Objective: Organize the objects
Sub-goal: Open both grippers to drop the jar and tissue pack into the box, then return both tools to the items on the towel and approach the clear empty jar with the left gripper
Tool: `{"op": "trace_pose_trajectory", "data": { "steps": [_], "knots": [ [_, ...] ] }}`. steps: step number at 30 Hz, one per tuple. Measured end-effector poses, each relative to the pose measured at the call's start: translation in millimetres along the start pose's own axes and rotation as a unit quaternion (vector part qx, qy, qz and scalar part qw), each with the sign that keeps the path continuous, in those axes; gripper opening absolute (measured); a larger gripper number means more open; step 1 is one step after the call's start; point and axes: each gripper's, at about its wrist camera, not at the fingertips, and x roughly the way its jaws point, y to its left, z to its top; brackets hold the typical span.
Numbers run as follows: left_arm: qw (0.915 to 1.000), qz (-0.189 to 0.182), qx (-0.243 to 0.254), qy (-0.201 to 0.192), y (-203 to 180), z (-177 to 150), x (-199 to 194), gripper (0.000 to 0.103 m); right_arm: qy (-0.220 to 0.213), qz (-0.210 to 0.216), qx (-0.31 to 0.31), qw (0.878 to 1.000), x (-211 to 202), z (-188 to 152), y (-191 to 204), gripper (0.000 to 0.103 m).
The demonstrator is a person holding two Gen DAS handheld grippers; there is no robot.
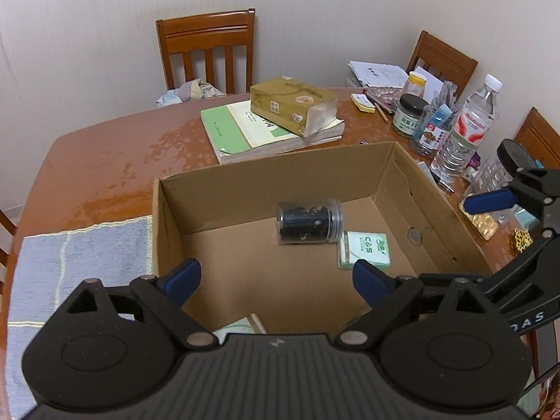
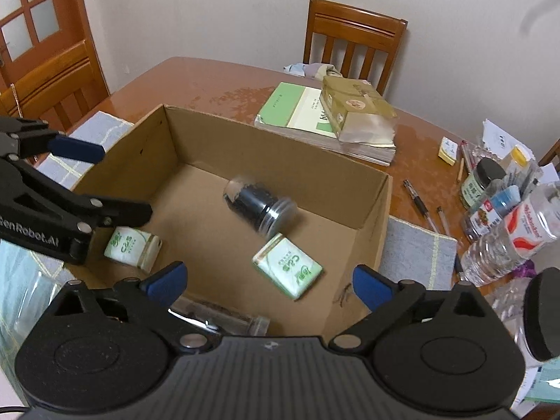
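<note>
Cardboard box [image 2: 371, 210] holds a jar [image 2: 257, 206] touching a tissue pack [image 2: 287, 267].

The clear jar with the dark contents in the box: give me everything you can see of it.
The jar is a clear plastic-looking cylinder packed with dark, near-black contents, closed by a clear ribbed screw lid. It lies on its side on the floor of the open cardboard box, near the middle, lid end toward a green-and-white tissue pack. In the right wrist view it looks motion-blurred. From the left wrist view it seems to touch that pack. Neither gripper holds it.
</note>
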Motion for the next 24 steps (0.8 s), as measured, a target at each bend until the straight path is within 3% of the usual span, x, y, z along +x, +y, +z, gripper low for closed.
{"op": "trace_pose_trajectory", "data": {
  "steps": [12,18,24],
  "knots": [
    [0.9989,0.042,-0.011,-0.019,-19,-47,-40,0.097,-0.003,0.004,0.014,1.000,-32,-69,11,0.103],
    [0.9985,0.041,-0.028,-0.021,-33,-72,-60,0.097,0.001,0.007,0.009,1.000,-45,-100,22,0.103],
    [0.9960,0.071,-0.044,-0.031,-50,-103,-71,0.097,-0.003,0.010,0.002,1.000,-55,-128,28,0.103]
  ]
}}
